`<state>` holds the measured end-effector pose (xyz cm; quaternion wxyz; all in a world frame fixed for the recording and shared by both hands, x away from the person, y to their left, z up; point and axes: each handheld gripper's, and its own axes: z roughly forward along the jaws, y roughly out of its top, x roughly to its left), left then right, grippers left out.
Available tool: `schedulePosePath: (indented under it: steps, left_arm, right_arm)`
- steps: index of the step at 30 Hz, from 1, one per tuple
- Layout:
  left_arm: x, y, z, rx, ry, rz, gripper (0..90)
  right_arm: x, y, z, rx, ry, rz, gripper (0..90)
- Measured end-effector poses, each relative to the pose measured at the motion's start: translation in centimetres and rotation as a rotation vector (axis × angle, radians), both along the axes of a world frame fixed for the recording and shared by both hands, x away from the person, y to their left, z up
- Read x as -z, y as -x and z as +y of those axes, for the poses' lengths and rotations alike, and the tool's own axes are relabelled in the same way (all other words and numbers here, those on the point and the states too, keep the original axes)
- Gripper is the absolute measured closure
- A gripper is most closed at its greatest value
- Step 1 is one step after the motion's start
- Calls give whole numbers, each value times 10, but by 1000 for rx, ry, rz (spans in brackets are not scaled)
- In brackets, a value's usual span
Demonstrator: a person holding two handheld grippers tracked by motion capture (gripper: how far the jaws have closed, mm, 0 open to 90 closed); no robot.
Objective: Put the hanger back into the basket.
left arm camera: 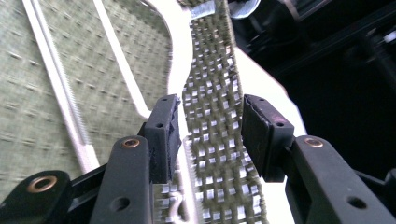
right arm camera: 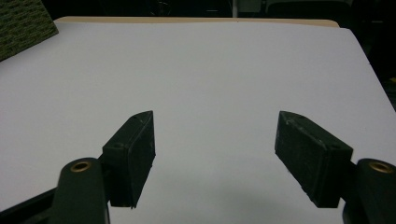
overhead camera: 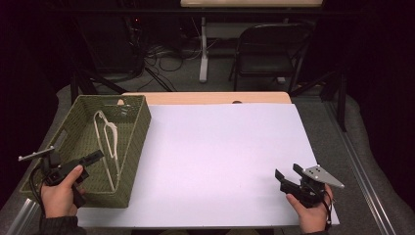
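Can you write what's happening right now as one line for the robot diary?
left gripper: open, jaws astride the green woven basket wall, white hanger inside | right gripper: open, idle over the white table sheet

The high view looks forward and down from the person's side, taking in the whole table (overhead camera: 215,147), the basket (overhead camera: 134,142) at the left, and a chair (overhead camera: 271,49) on the far floor. The left gripper view sits very close to the basket's (left arm camera: 215,116) right wall, looking along it between the jaws of the left gripper (left arm camera: 210,126). The right gripper view rides low over the near right of the table (right arm camera: 210,70), facing far and left; it catches the basket's (right arm camera: 23,25) corner, shared with both other views.
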<state>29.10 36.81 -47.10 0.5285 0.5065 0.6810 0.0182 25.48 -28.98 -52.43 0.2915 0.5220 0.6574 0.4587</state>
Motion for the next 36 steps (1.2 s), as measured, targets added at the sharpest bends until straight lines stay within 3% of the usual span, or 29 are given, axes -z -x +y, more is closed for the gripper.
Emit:
schedulePosePath:
  steps: [14,19,24,28,33,36]
  left_arm:
    - [2,-3,1,6,-37,9,527]
    - [0,-3,0,14,-76,15,512]
    - [-8,-1,-4,37,-204,9,465]
    - [-15,0,-15,81,-343,-22,427]
    - [-22,5,-34,148,-539,-139,406]
    - [-23,8,-46,187,-620,-192,407]
  right_arm:
    - [-1,1,1,1,2,-3,287]
    - [-1,1,1,-1,6,-15,287]
    - [-2,2,1,-3,9,-5,287]
    - [-2,1,1,-1,10,-6,287]
    - [-2,2,2,-1,14,-15,287]
    - [-3,3,2,-2,17,-10,287]
